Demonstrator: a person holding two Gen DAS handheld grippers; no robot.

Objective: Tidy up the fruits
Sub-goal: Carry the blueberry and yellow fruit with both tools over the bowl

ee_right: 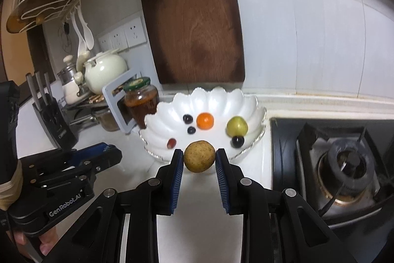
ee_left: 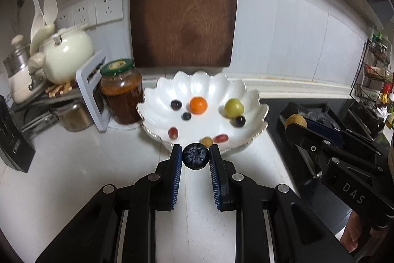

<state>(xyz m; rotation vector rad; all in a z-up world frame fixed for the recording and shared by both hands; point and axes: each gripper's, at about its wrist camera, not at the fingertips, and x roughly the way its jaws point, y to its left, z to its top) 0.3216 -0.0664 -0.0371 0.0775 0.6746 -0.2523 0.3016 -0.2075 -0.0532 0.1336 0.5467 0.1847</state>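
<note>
Both claws carrying fruit toward white scalloped bowl (ee_left: 253, 100) near table's back edge, below leaning cutting board (ee_left: 184, 4). Best bet, imo: getting each fruit over bare bowl floor, going low, then releasing gently so nothing's rolling into orange (ee_left: 198, 105) or grapes.

Left claw (ee_left: 195, 155) nearly closed, pinching blueberry (ee_left: 195, 155), hovering at bowl's near rim.

Right claw (ee_right: 199, 156) barely wider, gripping brownish round fruit (ee_right: 199, 156), also at near rim.
</note>
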